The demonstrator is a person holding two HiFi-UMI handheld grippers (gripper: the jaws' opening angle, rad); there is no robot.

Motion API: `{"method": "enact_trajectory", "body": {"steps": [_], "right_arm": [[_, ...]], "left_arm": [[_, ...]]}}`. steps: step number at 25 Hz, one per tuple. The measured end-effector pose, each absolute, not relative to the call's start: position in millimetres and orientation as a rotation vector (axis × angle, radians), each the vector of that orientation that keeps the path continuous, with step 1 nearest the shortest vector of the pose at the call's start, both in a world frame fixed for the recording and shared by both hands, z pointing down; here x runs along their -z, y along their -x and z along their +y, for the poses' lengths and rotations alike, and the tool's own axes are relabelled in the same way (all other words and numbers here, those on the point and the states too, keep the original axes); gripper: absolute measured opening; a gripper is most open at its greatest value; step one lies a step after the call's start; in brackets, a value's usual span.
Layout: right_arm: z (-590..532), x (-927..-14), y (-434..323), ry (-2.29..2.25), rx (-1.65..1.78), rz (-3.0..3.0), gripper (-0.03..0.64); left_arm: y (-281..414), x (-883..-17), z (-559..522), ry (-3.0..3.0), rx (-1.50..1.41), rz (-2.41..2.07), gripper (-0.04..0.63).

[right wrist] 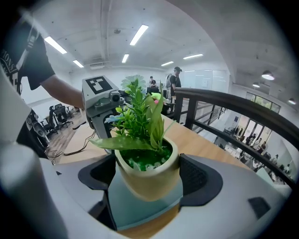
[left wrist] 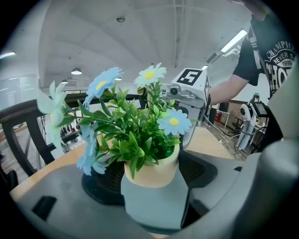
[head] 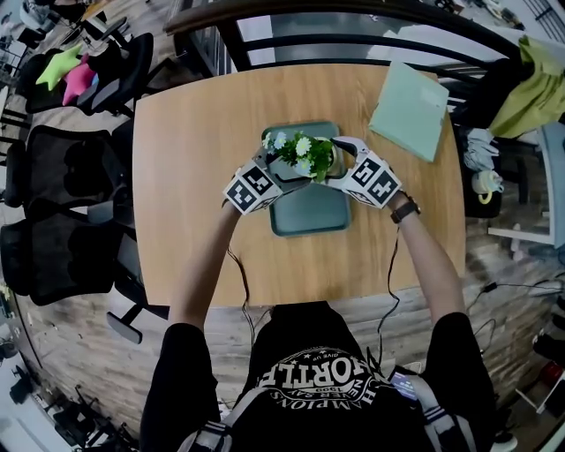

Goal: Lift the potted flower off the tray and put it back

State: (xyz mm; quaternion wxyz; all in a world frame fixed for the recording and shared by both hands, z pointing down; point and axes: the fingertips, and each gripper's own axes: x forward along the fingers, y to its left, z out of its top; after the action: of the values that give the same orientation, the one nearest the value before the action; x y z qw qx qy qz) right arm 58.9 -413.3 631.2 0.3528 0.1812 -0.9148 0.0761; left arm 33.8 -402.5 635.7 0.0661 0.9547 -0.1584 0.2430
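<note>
The potted flower [head: 306,157], a cream pot with green leaves and pale blue and white daisies, is over the far half of the dark green tray [head: 309,212] in the middle of the wooden table [head: 194,177]. My left gripper [head: 284,173] holds it from the left and my right gripper [head: 339,168] from the right. In the left gripper view the pot [left wrist: 154,172] sits between the dark pads [left wrist: 100,179], with the tray [left wrist: 154,207] right under it. The right gripper view shows the same pot [right wrist: 148,179] tight between the pads [right wrist: 198,177]. Whether the pot's base touches the tray is hidden.
A pale green folder [head: 409,108] lies at the table's far right corner. Black office chairs [head: 62,203] stand along the left side. A dark railing [head: 353,11] runs behind the far edge. Cables [head: 238,282] hang off the near edge. People stand far off [right wrist: 175,79].
</note>
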Motion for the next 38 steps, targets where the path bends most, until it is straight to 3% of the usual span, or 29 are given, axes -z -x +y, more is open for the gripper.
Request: {"method": "enact_trajectory", "body": {"steps": [25, 38], "right_arm": [[-415, -731, -61, -0.478, -0.337, -2.345, 0.454], [-417, -732, -63, -0.492, -0.318, -2.39, 0.456]], "left_arm": [[-37, -736, -400, -2.812, -0.902, -0.44, 0.376], [-42, -733, -403, -2.884, -0.832, -0.459, 0.376]]}}
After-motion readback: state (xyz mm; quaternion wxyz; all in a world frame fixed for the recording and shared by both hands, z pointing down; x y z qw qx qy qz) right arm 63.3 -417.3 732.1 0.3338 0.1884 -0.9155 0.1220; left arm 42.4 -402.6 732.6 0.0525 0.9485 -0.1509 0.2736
